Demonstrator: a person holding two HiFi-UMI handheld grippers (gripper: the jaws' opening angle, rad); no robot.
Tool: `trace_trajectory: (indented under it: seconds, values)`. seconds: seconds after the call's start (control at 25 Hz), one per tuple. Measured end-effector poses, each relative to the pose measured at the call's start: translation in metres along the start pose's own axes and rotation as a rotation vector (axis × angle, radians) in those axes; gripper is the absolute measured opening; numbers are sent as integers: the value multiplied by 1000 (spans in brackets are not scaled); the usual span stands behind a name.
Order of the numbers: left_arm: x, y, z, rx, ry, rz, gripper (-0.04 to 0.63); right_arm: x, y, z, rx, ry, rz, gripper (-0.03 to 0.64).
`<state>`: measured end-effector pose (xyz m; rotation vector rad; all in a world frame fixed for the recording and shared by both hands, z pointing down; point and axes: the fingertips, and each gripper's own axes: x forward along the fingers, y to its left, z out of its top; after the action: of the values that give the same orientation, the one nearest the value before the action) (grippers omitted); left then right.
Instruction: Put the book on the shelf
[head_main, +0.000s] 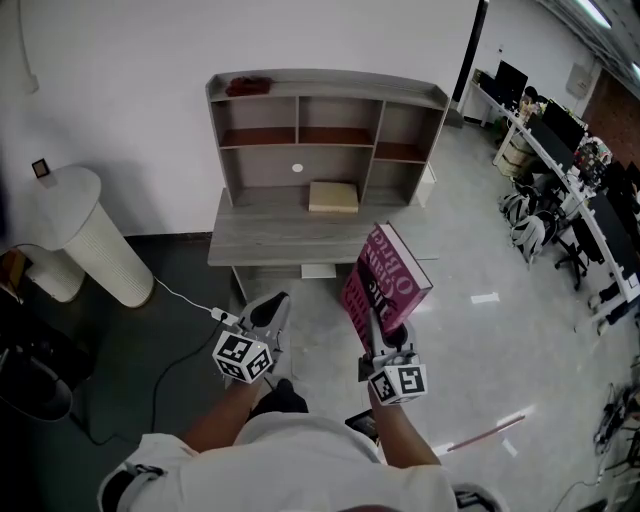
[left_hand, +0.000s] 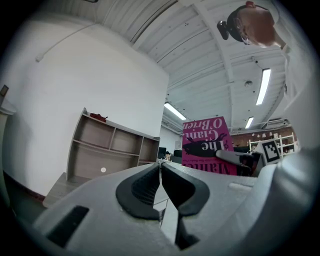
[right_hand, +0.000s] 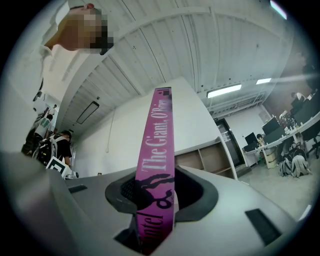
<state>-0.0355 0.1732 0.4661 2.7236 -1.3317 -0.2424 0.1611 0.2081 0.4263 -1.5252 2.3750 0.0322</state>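
Observation:
A magenta book (head_main: 385, 280) stands upright in my right gripper (head_main: 378, 330), which is shut on its lower edge; its spine (right_hand: 157, 165) runs up between the jaws in the right gripper view. The same book's cover (left_hand: 207, 145) shows at the right of the left gripper view. My left gripper (head_main: 275, 308) is shut with nothing in it, its pads (left_hand: 161, 182) touching. A grey desk-top shelf unit (head_main: 325, 130) with several open compartments stands ahead against the white wall, well beyond both grippers. A beige book (head_main: 333, 196) lies in its lower middle bay.
A white ribbed column (head_main: 95, 240) stands at the left, with a white cable (head_main: 185, 300) running across the dark floor. Office desks and chairs (head_main: 565, 200) line the right side. A small red thing (head_main: 248, 86) lies on the shelf's top left.

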Motion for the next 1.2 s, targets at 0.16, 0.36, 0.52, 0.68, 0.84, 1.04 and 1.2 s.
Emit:
trace_trajectory:
  seconds: [0.16,0.36,0.52,0.68,0.84,1.04,1.2]
  values:
    - [26,19,-3,4,-7,7,28,28,-14,-9,6,0,5,146]
    - [62,52,-12,-8,-9,-4,28,67,-26,-28,13,3,8,146]
    - [103,90,-12,-35,-21,-13,28,118,-39,-41,12,21,15,146]
    - [143,130,-5,-47,-46,-8,28,162,-50,-49,-8,35,20,146]
    - [184,167,2,-49,-45,-36,28,212,-65,-57,29,31,2,146]
    - [233,216,18,-48,-50,-59,28,280,-84,-63,90,19,-24,146]
    - [266,246,27,-47,-54,-84,28,325,-97,-64,173,-29,-35,146]
